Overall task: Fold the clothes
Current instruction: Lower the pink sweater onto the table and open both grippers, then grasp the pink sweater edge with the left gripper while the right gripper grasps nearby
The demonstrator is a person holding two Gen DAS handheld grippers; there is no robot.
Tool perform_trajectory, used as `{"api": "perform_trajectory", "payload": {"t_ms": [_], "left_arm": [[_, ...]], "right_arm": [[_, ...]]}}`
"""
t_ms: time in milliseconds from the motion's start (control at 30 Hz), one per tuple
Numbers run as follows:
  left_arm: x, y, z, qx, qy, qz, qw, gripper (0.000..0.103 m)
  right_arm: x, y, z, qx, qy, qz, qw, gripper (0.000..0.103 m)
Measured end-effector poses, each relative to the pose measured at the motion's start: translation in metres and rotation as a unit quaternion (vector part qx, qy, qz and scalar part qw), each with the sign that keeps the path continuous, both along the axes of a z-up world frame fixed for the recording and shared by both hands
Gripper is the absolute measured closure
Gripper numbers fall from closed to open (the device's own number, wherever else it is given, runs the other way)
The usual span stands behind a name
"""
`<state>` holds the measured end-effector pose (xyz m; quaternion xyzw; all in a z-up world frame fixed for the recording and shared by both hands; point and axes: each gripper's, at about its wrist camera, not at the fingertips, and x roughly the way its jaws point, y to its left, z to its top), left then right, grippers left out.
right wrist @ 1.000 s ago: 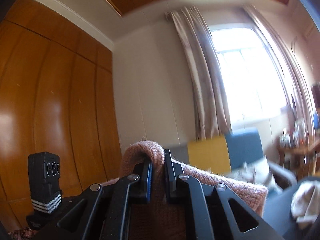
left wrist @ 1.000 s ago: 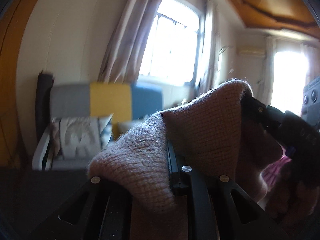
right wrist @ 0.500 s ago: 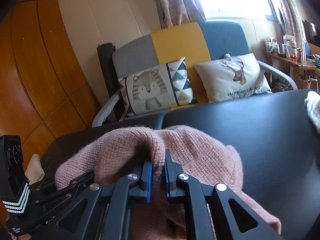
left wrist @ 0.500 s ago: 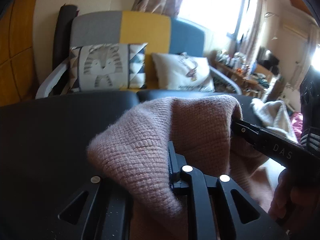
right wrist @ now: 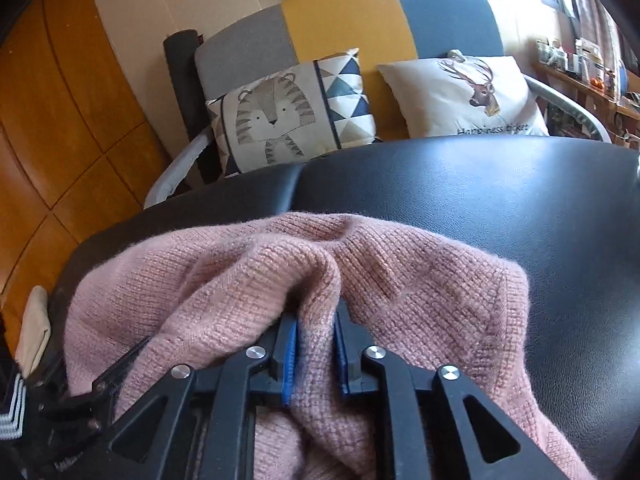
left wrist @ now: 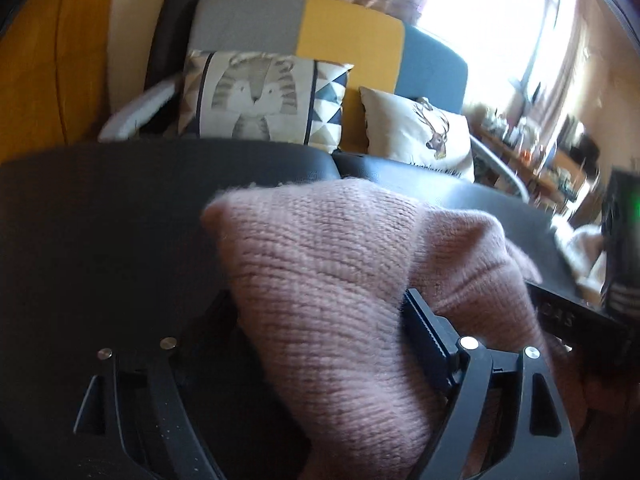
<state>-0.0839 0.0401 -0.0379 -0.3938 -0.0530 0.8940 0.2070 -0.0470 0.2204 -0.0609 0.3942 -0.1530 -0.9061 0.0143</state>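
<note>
On the left, an orange-brown wooden wall panel (right wrist: 60, 120) runs down to a dark rolled cylinder (right wrist: 180, 80) that leans by the sofa's end. The grey, yellow and blue patchwork sofa (right wrist: 344, 16) stands behind the work surface and carries a tiger-print cushion with blue triangles (right wrist: 288, 116) and, to its right, a white cushion with a deer head (right wrist: 464, 96).

In front of them lies the black leather-like padded surface (right wrist: 480, 184), a seam splitting it into two pads. The pink knitted sweater (right wrist: 420, 280) is bunched on the near left part of this surface. Its mass spreads mainly from side to side across the near edge, and a ribbed hem edge lies to the right, turned toward the open black pad. Which end is the neck or the sleeves cannot be told.

The left gripper (left wrist: 304, 320) has its jaws spread wide and opening; a peak of the sweater (left wrist: 320, 260) stands between them, draped against the right finger and clear of the left one.

The right gripper (right wrist: 316, 344) holds a fold of knit between its blue pads, and the jaws are starting to part, the gap narrow and filled with fabric.

Far right, a cluttered wooden shelf (right wrist: 580, 68) stands under a bright window.
</note>
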Motion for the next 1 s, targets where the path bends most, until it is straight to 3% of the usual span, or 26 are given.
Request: {"api": "perform_trajectory", "payload": {"t_ms": [67,200,367,500,633,733,833,1000], "left_arm": [[0.014,-0.011,0.018,0.012,0.023,0.009,0.9996,0.018],[0.057,-0.026,0.063,0.038,0.104,-0.007,0.9939,0.018],[0.116,-0.022,0.099,0.063,0.158,-0.080,0.9821,0.018],[0.156,0.012,0.096,0.045,0.142,-0.164,0.9751,0.018],[0.176,0.052,0.076,-0.012,0.117,-0.206,0.9714,0.018],[0.175,0.073,0.061,-0.047,0.090,-0.209,0.9727,0.018],[0.167,0.087,0.050,-0.050,0.065,-0.211,0.9741,0.018],[0.156,0.099,0.037,-0.053,0.056,-0.192,0.9784,0.018]], "right_arm": [[0.011,0.011,0.017,-0.027,0.002,-0.004,1.000,0.086],[0.063,0.048,0.056,-0.100,0.076,-0.047,0.991,0.080],[0.119,0.073,0.073,-0.073,0.089,-0.078,0.990,0.080],[0.144,0.071,0.059,-0.066,0.060,-0.068,0.994,0.080],[0.157,0.066,0.033,-0.077,0.026,-0.047,0.996,0.080],[0.164,0.064,0.014,-0.084,0.004,-0.042,0.996,0.080],[0.169,0.063,0.006,-0.091,0.007,-0.035,0.995,0.080],[0.167,0.065,0.005,-0.088,0.012,-0.038,0.995,0.080]]}}
